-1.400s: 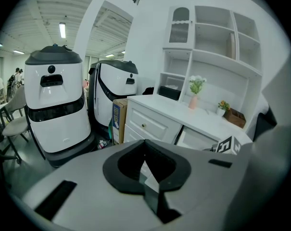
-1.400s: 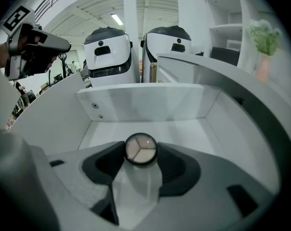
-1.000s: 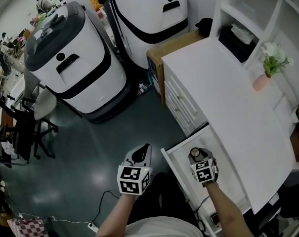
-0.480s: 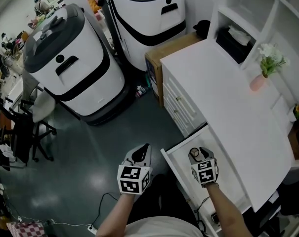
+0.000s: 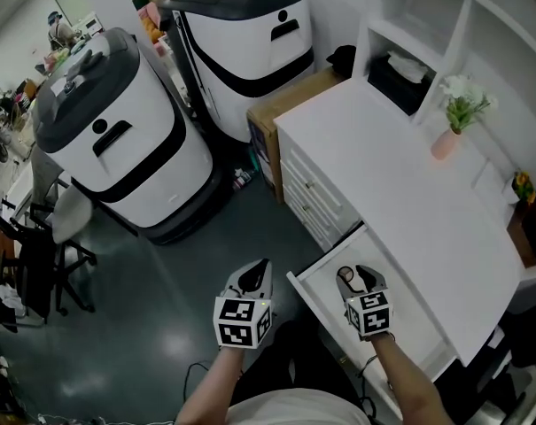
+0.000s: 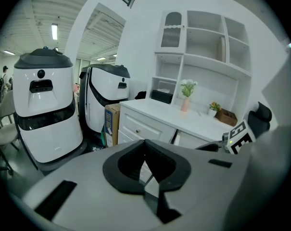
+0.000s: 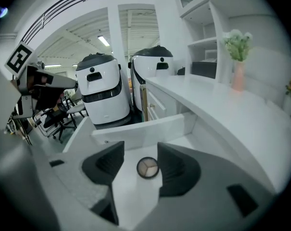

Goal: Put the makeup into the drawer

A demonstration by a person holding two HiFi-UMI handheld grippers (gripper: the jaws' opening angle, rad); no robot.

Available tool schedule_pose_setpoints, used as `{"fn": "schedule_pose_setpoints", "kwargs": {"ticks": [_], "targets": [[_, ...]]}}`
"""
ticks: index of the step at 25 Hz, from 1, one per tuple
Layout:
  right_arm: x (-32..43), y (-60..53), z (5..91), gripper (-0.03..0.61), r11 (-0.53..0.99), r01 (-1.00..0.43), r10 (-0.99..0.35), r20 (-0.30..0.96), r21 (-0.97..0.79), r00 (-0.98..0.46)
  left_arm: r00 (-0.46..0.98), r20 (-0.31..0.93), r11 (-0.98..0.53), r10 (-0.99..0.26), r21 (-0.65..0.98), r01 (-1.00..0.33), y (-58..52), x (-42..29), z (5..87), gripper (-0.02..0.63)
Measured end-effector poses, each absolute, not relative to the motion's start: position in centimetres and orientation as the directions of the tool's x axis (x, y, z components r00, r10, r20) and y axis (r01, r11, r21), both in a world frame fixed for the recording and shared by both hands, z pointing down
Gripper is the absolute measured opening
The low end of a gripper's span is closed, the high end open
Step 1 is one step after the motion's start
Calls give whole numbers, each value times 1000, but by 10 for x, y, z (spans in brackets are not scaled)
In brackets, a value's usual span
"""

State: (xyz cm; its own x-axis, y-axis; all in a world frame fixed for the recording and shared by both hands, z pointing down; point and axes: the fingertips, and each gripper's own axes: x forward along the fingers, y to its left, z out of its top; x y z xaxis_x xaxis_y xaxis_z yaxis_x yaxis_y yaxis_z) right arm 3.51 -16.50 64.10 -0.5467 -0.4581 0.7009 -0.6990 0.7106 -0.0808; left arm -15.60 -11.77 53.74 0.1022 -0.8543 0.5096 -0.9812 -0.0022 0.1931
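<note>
A small round makeup compact (image 7: 147,167) with a dark rim lies flat on the floor of the open white drawer (image 7: 145,129). My right gripper (image 7: 140,146) is open around it, and the compact rests close to the right-hand finger. From the head view the compact (image 5: 345,277) shows just ahead of the right gripper (image 5: 356,276), inside the drawer (image 5: 314,301). My left gripper (image 5: 257,269) hovers over the floor to the left of the drawer front. Its jaws (image 6: 145,142) are shut with nothing in them.
The white desk (image 5: 400,184) holds a pink vase with flowers (image 5: 451,124), with shelves behind it. More shut drawers (image 5: 314,197) face the floor. A cardboard box (image 5: 290,104) and two big white-and-black machines (image 5: 117,149) stand beyond. Office chairs (image 5: 37,255) are at far left.
The right gripper's jaws have spread a little wider around the compact, which stays on the drawer floor. The head view has shifted slightly. The left gripper holds its place.
</note>
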Motion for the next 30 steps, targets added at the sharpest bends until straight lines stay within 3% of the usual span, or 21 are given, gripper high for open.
{"fn": "schedule_pose_setpoints", "kwargs": {"ticks": [19, 30], "targets": [[37, -143, 552, 206, 590, -790, -610, 548, -168, -573, 211, 468, -96, -858, 256, -962, -124, -152, 531, 3], [46, -131, 506, 161, 539, -826, -701, 455, -166, -549, 276, 454, -178, -847, 247, -953, -124, -138, 525, 3]]}}
